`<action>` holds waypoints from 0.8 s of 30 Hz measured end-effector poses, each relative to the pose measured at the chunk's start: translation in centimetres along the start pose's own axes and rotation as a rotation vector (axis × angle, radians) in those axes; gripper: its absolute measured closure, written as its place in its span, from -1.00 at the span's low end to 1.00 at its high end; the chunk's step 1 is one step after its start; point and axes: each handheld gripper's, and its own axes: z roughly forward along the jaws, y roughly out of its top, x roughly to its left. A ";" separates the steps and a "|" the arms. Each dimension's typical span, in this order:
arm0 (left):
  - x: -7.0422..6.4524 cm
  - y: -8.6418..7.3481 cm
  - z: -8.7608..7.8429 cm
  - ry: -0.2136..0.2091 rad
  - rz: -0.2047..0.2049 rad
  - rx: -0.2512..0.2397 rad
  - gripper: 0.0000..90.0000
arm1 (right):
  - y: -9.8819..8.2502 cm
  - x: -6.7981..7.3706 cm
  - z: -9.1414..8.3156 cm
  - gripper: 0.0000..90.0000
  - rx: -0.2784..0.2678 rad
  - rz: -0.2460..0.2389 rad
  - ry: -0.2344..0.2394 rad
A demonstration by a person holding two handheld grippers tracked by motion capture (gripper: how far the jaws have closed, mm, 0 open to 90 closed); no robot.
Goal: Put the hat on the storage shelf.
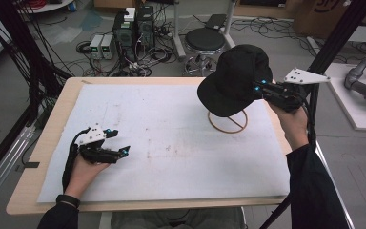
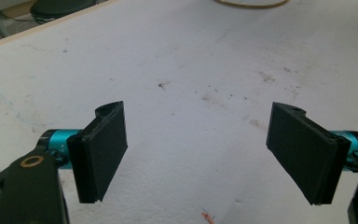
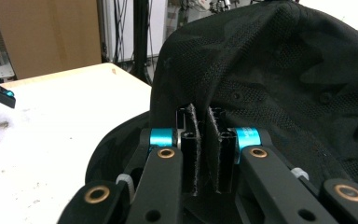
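Observation:
A black cap (image 1: 236,76) sits on a thin wire stand whose ring base (image 1: 227,123) lies on the white mat at the far right. My right gripper (image 1: 258,88) reaches in from the right at the cap's rear side. In the right gripper view its pads (image 3: 204,112) stand almost together, with a fold of the cap's mesh fabric (image 3: 284,70) pinched between their tips. My left gripper (image 1: 119,141) rests low on the mat at the near left, its jaws wide apart (image 2: 198,109) with bare mat between them. The ring base (image 2: 249,3) shows at the top edge of the left gripper view.
The white mat (image 1: 171,143) covers most of a wooden table (image 1: 52,143). Behind the table's far edge stand a round stool (image 1: 205,40), computer boxes (image 1: 133,31) and tangled cables on the floor. A black frame post (image 1: 333,43) rises at the right.

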 end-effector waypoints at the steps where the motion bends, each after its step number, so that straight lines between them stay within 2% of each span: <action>1: 0.0 0.0 0.0 0.001 0.003 -0.001 -0.56 | 0.0 0.0 0.0 0.89 0.000 0.000 0.000; 8: 0.1 0.1 0.2 -0.001 0.002 -0.005 -0.56 | -0.3 0.2 -0.3 0.79 0.012 -0.019 -0.029; 10: 0.1 0.1 0.2 0.000 0.002 -0.006 -0.56 | -0.5 0.3 -0.4 0.66 0.006 -0.023 -0.040; 12: 0.0 0.2 0.2 0.001 0.000 -0.007 -0.56 | -0.5 0.3 -0.5 0.62 0.001 -0.024 -0.045; 16: 0.0 0.2 0.2 0.000 0.001 -0.006 -0.56 | -0.6 0.2 -1.0 0.46 -0.008 -0.005 -0.061; 21: 0.0 0.2 0.2 0.000 0.004 -0.005 -0.56 | -0.7 0.1 -1.2 0.40 0.002 -0.009 -0.080; 24: 0.0 0.2 0.2 0.000 0.006 -0.003 -0.56 | -0.9 0.1 -1.1 0.37 0.005 0.005 -0.089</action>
